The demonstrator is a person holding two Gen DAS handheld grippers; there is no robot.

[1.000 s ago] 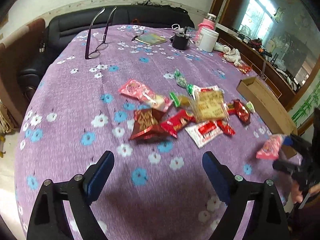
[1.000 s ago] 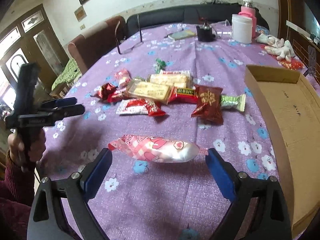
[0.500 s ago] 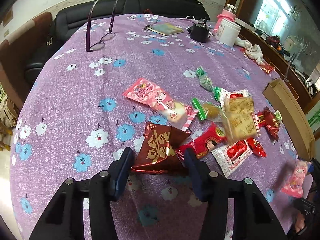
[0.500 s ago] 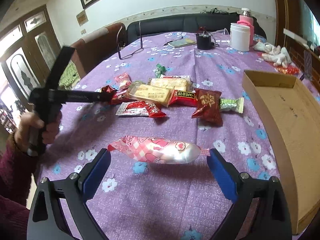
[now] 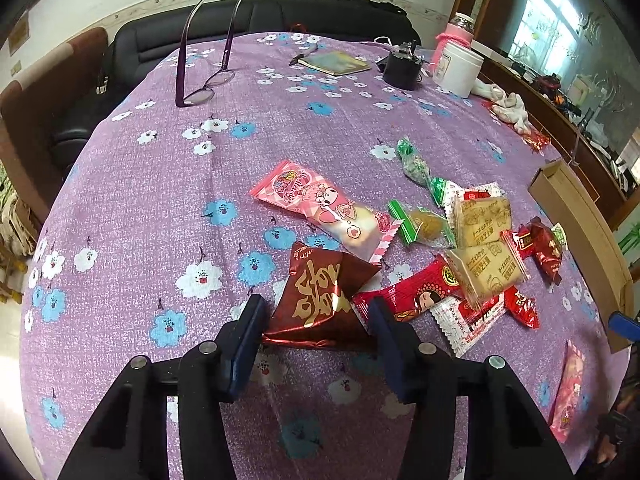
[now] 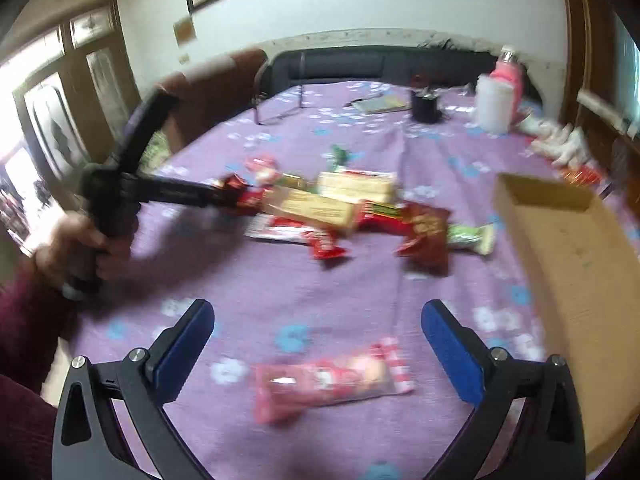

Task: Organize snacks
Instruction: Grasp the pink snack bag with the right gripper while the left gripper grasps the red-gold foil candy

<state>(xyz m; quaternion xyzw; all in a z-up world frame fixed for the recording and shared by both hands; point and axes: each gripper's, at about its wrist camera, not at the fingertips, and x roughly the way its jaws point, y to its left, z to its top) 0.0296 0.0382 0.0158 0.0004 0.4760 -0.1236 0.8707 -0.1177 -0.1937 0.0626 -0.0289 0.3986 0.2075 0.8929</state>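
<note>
Snack sort, purple floral table (image 5: 132, 208): one cardboard box (image 6: 576, 264), two pink packets, one dark red gold-lettered pouch (image 5: 320, 300).

Box lies at the table's right edge. One pink packet (image 5: 324, 210) lies beside the pile; the other (image 6: 332, 380) lies flat between the right gripper's (image 6: 318, 340) wide-open jaws, untouched. Left gripper (image 5: 316, 324) jaws closed against both sides of the pouch, on the cloth at the pile's near-left edge. Spectacles (image 5: 204, 88) and white jar (image 5: 458, 70) stand well behind.
</note>
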